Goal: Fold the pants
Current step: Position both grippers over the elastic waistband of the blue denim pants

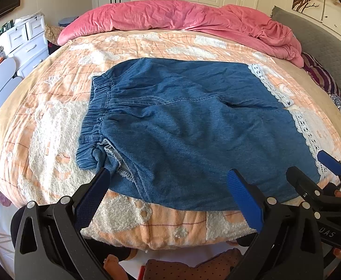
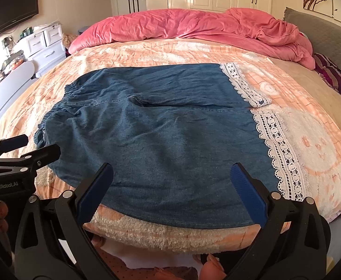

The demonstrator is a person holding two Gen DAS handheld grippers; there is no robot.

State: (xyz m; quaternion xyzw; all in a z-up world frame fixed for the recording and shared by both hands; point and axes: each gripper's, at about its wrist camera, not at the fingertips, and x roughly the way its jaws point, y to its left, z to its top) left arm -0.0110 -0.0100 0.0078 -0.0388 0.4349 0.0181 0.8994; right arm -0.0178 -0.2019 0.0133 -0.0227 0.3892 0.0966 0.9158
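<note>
the pants [image 1: 182, 126] lay crosswise ahead, waistband left, lace hems right; left claw [image 1: 168, 184] and right claw [image 2: 171, 177] both released, empty.

Blue denim pants [image 1: 182, 126] with white lace hems lie spread flat, elastic waistband leftward, both legs side by side.
</note>
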